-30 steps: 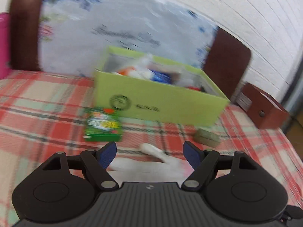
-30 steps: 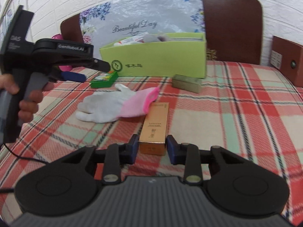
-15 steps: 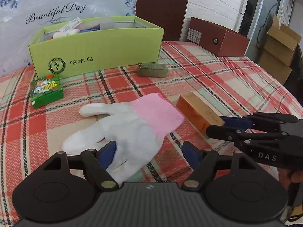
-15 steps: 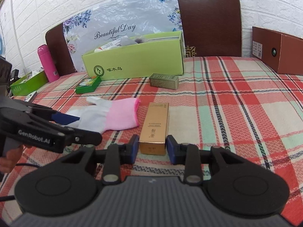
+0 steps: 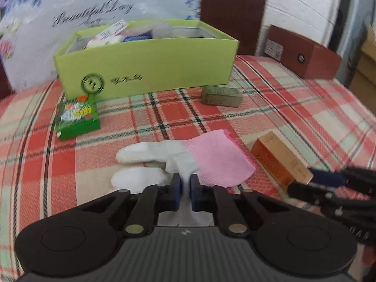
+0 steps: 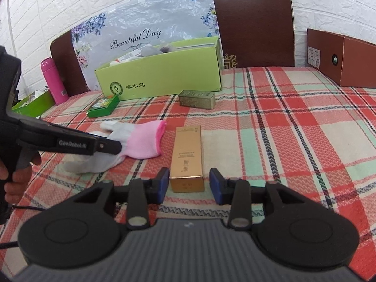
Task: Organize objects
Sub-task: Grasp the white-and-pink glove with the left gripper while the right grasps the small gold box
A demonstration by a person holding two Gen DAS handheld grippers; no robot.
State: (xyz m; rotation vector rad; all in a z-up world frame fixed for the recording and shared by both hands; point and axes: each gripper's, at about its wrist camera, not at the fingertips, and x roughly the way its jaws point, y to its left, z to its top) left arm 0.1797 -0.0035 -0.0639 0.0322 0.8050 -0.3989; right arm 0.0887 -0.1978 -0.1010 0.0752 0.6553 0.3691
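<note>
Left gripper (image 5: 185,185) clamped on a fold of the white work glove (image 5: 178,157) with pink cuff, which lies flat on the plaid-covered desk (image 5: 293,108); its jaws have just been closing, with glove fabric between them. Right gripper (image 6: 189,183) stands apart, the pads clear on either side of the near end of the gold carton (image 6: 188,152); its jaws have just been opening, with the carton between them.

Handling, as judged: the glove is light, soft and limp, so it will sag and trail when lifted; a pinch near the palm, as here, should gather enough cloth. The carton is stiff and light, with smooth faces; its long sides offer the surest hold.

Surroundings: an open lime-green box (image 6: 164,80), already part filled, stands at the back of the desk. Before it lie a small green packet (image 6: 103,105) and an olive-green bar-shaped box (image 6: 197,99), well apart. A brown box (image 6: 343,58) sits at the far right, a pink bottle (image 6: 52,80) at the far left. Nothing tall stands between glove and lime-green box; the packet lies nearest that path.
</note>
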